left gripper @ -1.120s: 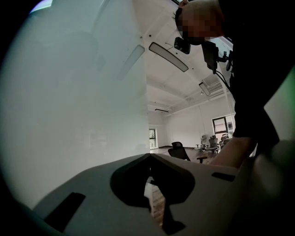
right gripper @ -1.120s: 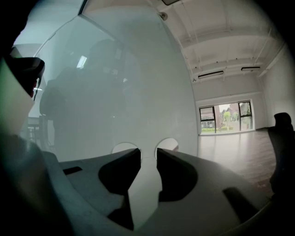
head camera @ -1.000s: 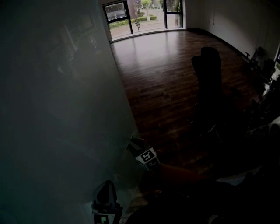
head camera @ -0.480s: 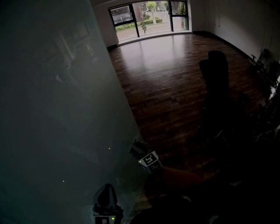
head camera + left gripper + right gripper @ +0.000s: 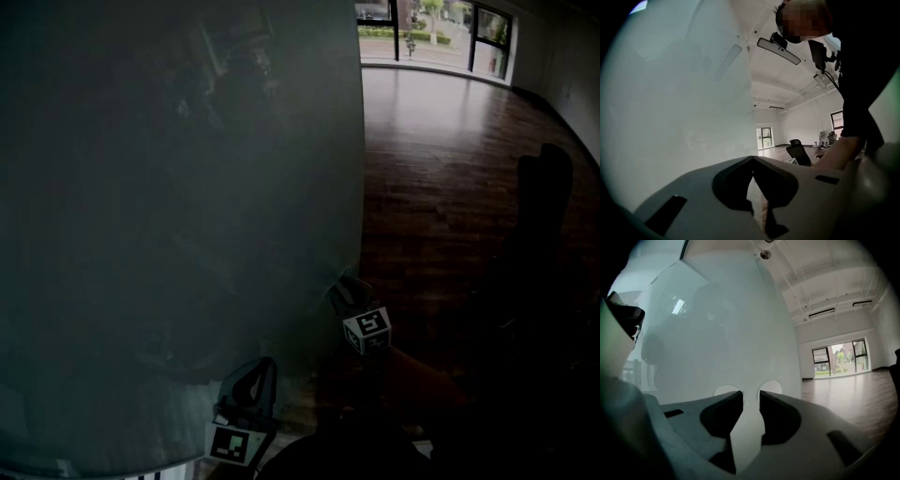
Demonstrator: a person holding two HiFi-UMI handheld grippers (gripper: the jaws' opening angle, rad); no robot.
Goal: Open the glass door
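The frosted glass door fills the left of the head view, and its free edge runs down near the middle. My right gripper is at that edge low down; in the right gripper view its jaws stand a little apart. Only the pale door shows in the gap, with two round discs just beyond the tips. My left gripper is lower and nearer, close to the pane. In the left gripper view its tips meet with nothing between them, and the door lies to its left.
A dark wood floor stretches right of the door to tall windows at the far end. A black office chair stands at the right. The person's forearm crosses the right of the left gripper view.
The door's free edge has shifted right in the head view and now covers more of the room. Both grippers moved right with it, and the windows slid to the top right.
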